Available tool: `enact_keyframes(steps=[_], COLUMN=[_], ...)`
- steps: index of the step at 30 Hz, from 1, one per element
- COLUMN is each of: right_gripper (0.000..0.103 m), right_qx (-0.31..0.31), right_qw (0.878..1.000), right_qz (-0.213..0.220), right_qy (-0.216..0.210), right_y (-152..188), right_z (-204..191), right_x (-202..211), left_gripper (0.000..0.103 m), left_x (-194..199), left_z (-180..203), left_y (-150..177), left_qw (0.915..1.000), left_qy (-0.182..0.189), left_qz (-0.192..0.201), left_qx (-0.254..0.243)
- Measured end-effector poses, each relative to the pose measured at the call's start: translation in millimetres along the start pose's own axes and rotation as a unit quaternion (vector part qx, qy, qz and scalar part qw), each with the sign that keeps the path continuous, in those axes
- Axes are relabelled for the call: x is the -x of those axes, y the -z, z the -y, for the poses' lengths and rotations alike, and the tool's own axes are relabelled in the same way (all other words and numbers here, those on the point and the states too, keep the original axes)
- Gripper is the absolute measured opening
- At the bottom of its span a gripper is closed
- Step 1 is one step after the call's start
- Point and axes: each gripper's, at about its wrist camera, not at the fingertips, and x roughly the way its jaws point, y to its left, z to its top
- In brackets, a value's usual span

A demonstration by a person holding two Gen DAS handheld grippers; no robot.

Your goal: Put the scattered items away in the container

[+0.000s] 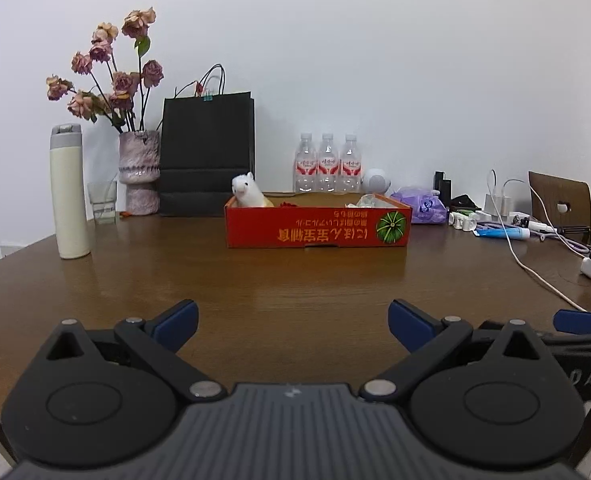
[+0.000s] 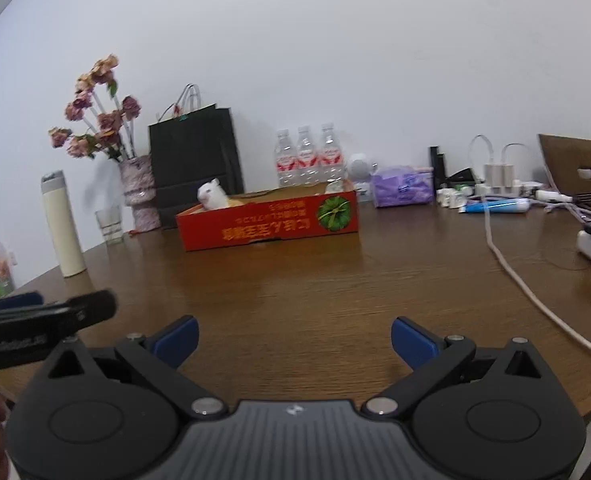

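Note:
A red cardboard box with a melon picture stands at the middle of the brown table; it also shows in the right wrist view. A white plush animal sits inside at its left end, and clear crumpled wrapping lies at its right end. My left gripper is open and empty, low over the table's near edge, well short of the box. My right gripper is open and empty, beside the left one, also well short of the box.
Behind the box stand a black paper bag, a vase of dried roses, a cream flask, a glass and three water bottles. To the right lie a purple tissue pack, a blue tube, cables and chargers.

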Motion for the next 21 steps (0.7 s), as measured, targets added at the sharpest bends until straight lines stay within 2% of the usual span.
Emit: enact_keyframes(steps=[5,9,12,15,18,21], right_gripper=[0.103,0.103,0.103,0.103,0.103,0.103], right_qx=[0.028,0.042,0.038,0.048,0.048,0.049], right_qw=[0.999,0.991,0.984,0.983,0.982,0.982], right_qz=[-0.036,-0.124,-0.169,-0.169,-0.179,-0.178], right_qy=[0.022,0.033,0.045,0.051,0.049,0.048], right_y=[-17.7,-35.3,-42.5,-46.6,-47.9,-49.1], right_z=[-2.2,-3.0,-4.6,-8.1,-7.7,-7.8], right_x=[-39.9,-97.0,-128.2,-140.9,-154.8,-165.2], left_gripper=[0.103,0.103,0.103,0.103,0.103,0.103], left_x=[-52.8,-95.0,-122.8,-139.8,-151.1,-163.2], left_z=[-7.6,-14.6,-21.7,-28.5,-33.5,-37.4], left_y=[-14.7,-23.5,-25.1,-23.5,-21.8,-23.7], left_qw=[0.9983,0.9937,0.9874,0.9813,0.9787,0.9785], left_qy=[-0.011,0.005,0.009,0.003,0.001,-0.004], left_qz=[-0.056,-0.112,-0.157,-0.188,-0.198,-0.200], left_qx=[-0.003,0.003,0.020,0.042,0.056,0.049])
